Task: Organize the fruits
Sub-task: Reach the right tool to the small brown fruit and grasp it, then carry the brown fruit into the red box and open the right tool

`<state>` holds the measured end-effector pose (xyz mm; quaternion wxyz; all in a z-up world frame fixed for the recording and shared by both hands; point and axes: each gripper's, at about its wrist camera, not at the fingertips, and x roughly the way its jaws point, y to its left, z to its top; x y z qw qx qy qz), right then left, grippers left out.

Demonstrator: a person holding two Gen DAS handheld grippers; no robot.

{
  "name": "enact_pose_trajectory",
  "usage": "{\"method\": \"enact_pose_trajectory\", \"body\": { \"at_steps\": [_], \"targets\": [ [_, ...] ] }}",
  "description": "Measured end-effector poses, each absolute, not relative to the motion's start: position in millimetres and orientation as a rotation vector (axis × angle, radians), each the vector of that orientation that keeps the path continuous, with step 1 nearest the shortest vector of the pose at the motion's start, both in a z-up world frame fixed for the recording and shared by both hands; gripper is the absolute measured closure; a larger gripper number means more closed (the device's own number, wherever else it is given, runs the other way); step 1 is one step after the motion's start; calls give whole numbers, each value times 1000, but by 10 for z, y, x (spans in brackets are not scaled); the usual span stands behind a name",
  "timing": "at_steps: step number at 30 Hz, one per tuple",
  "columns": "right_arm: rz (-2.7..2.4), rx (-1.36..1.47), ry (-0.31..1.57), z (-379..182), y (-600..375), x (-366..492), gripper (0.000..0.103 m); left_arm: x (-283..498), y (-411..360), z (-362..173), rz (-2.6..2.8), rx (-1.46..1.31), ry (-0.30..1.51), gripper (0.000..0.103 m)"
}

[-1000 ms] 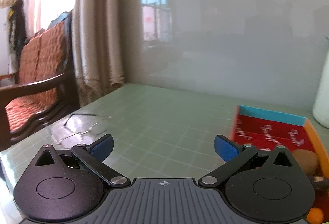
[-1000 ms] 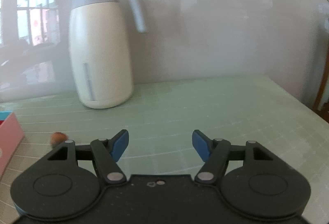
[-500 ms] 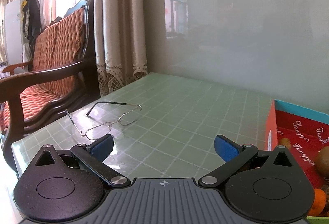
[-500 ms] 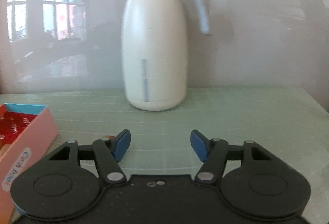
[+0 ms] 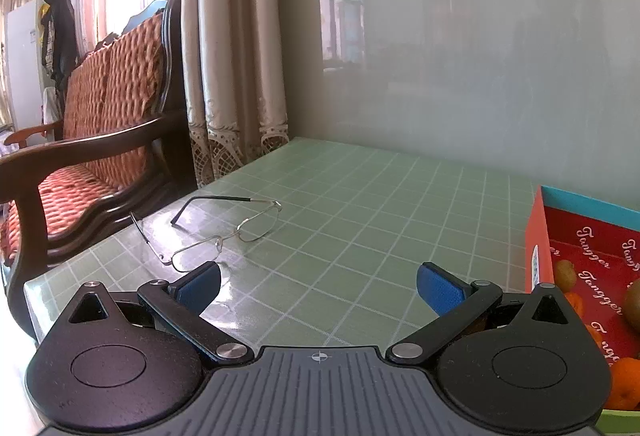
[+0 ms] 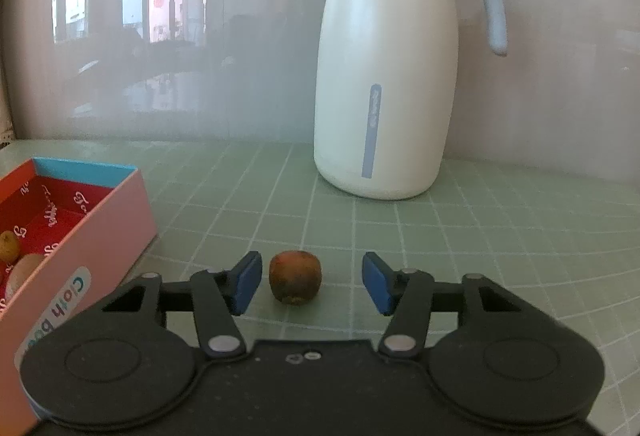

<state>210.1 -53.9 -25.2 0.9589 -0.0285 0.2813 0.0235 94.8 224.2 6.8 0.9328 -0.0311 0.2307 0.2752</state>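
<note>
Fruit: small brown kiwi-like piece [image 6: 295, 283] sat on the green gridded worktop [image 6: 460, 236], between the blue pads of the right claw [image 6: 312, 283], nearer the left pad, touching neither.
Right claw: jaws were closing, gaps on both sides of the fruit, nothing gripped; pointed down toward the worktop.
Left claw [image 5: 318, 288]: spread wide, nothing between the pads [image 5: 438, 288], only bare worktop in the gap; hovered low over the surface.
Box: open cardboard box [image 6: 100, 228], pink outer wall, blue rim, red printed lining; lay just left of the right claw and at the right edge of the left wrist view [image 5: 538, 236].
Box contents: kiwis [image 5: 565, 272] and orange fruits [image 5: 624, 384] seen inside from the left wrist view; two brownish fruits [image 6: 8, 246] seen from the right wrist view; exact count could not be told.
Loose fruit vs box: apart, on the worktop just right of the pink wall.
Jug: tall cream thermal jug [image 6: 384, 76] with grey lid and handle, stood upright near the wall behind the fruit, well apart from it.
Glasses: wire-rimmed pair [image 5: 224, 232], arms unfolded, lay on the worktop just ahead of the left claw's left pad.
Background: wooden armchair with red patterned cushions [image 5: 100, 140], beige curtain [image 5: 236, 56] beside it, glossy grey wall behind the worktop.
</note>
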Motion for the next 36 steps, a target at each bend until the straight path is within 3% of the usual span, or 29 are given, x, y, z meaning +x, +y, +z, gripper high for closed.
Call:
{"method": "enact_pose_trajectory", "body": {
  "at_steps": [4,36],
  "targets": [
    [65,-48,592,-246,-544,2083,75,951,2211,66,558,-56,479,0],
    [311,-80,450,379,322,1300,75,600,1939,167,507,-52,466,0]
  ]
}}
